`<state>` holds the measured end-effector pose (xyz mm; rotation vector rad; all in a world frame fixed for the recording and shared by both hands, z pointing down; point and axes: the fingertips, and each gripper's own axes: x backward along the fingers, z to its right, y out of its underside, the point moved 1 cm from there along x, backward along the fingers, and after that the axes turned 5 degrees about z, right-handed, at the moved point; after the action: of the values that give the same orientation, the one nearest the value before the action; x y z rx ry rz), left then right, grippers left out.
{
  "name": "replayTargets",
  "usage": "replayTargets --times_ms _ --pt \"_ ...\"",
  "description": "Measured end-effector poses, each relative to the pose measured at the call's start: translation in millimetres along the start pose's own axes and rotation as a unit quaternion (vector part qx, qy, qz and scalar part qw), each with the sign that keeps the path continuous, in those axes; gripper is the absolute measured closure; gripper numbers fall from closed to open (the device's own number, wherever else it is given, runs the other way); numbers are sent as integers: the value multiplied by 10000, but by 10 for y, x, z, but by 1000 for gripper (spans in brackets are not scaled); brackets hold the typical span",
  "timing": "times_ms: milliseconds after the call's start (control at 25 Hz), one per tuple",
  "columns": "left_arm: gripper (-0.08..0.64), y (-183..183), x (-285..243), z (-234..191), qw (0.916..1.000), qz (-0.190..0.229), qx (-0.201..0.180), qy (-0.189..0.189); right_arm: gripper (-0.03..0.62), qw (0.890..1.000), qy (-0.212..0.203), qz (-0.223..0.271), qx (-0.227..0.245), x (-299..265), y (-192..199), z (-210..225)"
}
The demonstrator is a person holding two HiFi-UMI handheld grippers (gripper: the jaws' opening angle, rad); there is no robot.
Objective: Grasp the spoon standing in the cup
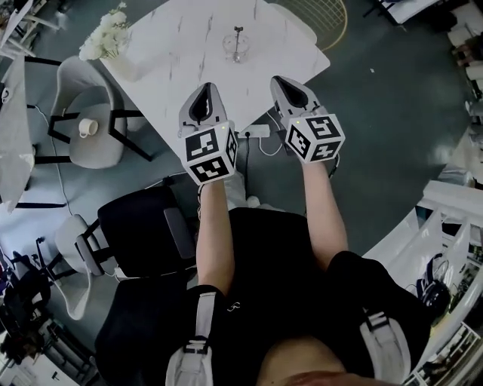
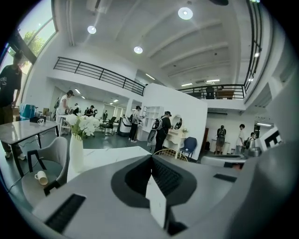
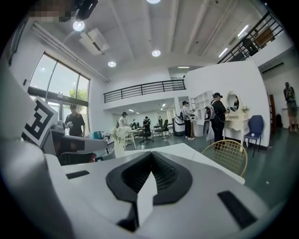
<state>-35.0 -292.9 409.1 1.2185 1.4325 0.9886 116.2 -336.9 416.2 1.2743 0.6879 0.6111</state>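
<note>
Right now my left claw [image 1: 206, 92] and right claw [image 1: 284, 84] are both pinched shut and empty, side by side at the near edge of the table [image 1: 177, 53]. The cup [image 1: 235, 50] with the spoon [image 1: 238, 36] upright in it stands well ahead, roughly between them. I'd spread one claw wide first, reach forward to straddle the handle above the rim without nudging the cup, then close gently.

There is one white worktop [image 1: 189, 60], one glass cup [image 1: 234, 51], one spoon [image 1: 238, 34] and one vase of white flowers [image 1: 106, 34]. There are two grey chairs [image 1: 83, 90], one gold wire chair [image 1: 321, 19] and one mug [image 1: 88, 127]. There are two grippers: the left gripper [image 1: 204, 92] and the right gripper [image 1: 284, 84].
</note>
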Motion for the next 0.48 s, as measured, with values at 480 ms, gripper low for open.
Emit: replayTargets --times_ms 480 --pt "546 159 -825 -451 9986 -392 325 147 586 9980 -7 -575 269 -1058 230 210"
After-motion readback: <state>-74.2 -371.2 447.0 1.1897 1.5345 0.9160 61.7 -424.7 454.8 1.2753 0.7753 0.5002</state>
